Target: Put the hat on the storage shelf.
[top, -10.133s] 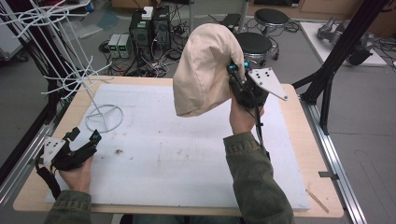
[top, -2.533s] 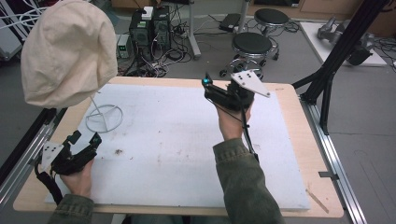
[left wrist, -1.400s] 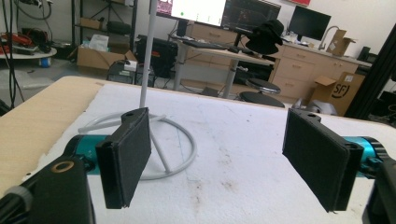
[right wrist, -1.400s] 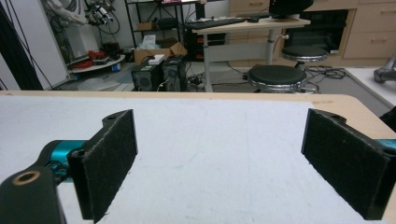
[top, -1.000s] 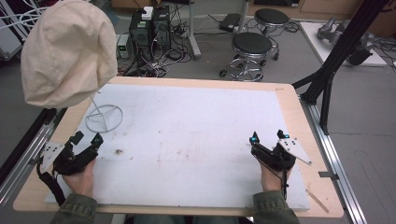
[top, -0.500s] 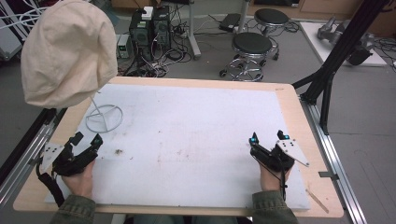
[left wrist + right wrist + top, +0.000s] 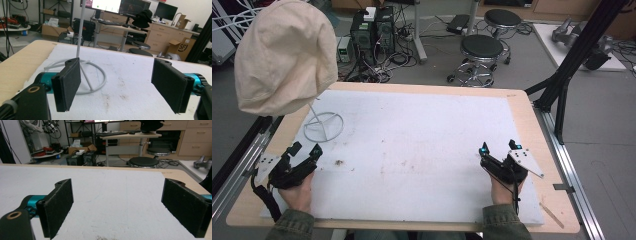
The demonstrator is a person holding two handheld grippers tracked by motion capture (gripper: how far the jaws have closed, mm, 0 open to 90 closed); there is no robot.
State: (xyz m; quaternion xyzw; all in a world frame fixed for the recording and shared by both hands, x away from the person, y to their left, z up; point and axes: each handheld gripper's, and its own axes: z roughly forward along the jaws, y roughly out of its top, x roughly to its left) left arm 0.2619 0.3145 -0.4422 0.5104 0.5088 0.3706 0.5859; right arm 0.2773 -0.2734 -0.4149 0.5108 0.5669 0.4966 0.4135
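Note:
A cream cloth hat (image 7: 284, 55) hangs on a white wire stand whose ring base (image 7: 323, 126) rests on the white mat at the back left. The stand's pole and ring base (image 7: 86, 75) rise just beyond my left jaws. My left gripper (image 7: 304, 152) rests at the front left of the mat, open and empty, a short way in front of the stand. My right gripper (image 7: 498, 150) rests at the front right, open, with nothing between its jaws. Its own view looks across bare mat (image 7: 110, 190).
The white mat (image 7: 422, 145) covers most of the wooden table (image 7: 532, 125). A small dark stain (image 7: 338, 162) lies near the left gripper. Beyond the far edge stand stools (image 7: 482, 50), computer boxes (image 7: 372, 27) and a black frame leg (image 7: 572, 65).
The right gripper carried the hat to the stand, let it go there, then drew back to the front right of the mat. In the last second it barely shifted. The left stayed put.

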